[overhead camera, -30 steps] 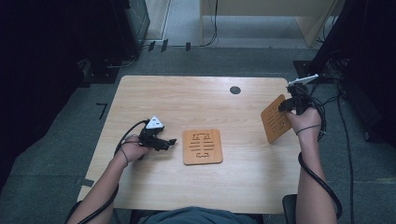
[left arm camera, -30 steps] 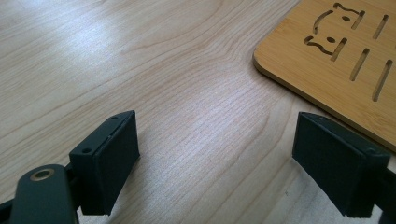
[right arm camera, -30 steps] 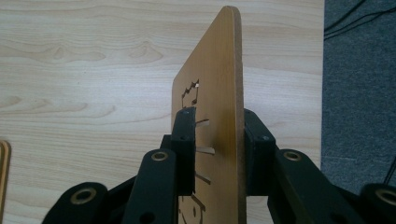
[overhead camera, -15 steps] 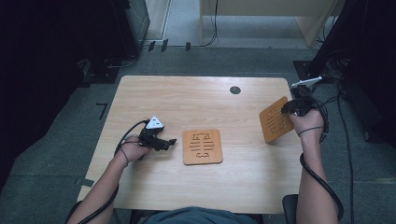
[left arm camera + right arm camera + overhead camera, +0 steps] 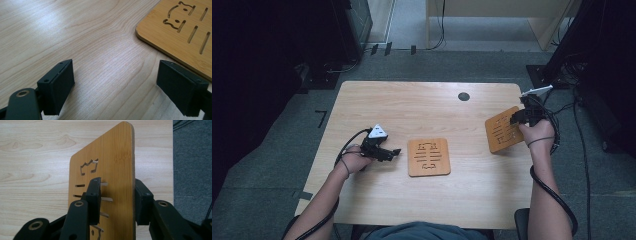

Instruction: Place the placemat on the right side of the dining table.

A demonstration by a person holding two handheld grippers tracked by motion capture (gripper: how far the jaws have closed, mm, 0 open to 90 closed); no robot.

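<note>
Gripping a bamboo trivet [image 5: 503, 130], the right gripper [image 5: 521, 118] is seen in the high view near the right edge of the table [image 5: 392, 105], held up in the right hand [image 5: 538, 131]. The trivet is tilted up on edge, its upper part clamped at the gripper and its lower corner down close to the tabletop; whether that corner touches the wood cannot be told. In the right gripper view the trivet [image 5: 110, 182] is shown standing between the two black jaws, one jaw pressed on the slotted face and the other on the back, so the right gripper [image 5: 116, 197] is closed on the board. A crown-shaped cutout and several slots are seen on the face turned toward the table's middle.

A second trivet [image 5: 428, 157] is laid flat near the middle of the table, well apart from the held one. The left gripper [image 5: 393, 152] is held low over the table just to the left of this flat trivet, in the left hand [image 5: 356, 160], with its jaws pointed toward the board. In the left gripper view the jaws are spread wide with only bare wood between them, so the left gripper [image 5: 115, 87] is open and holds nothing; the flat trivet [image 5: 185, 32] is seen ahead and to the right, its edge passing just beyond the right jaw, not between the jaws
</note>
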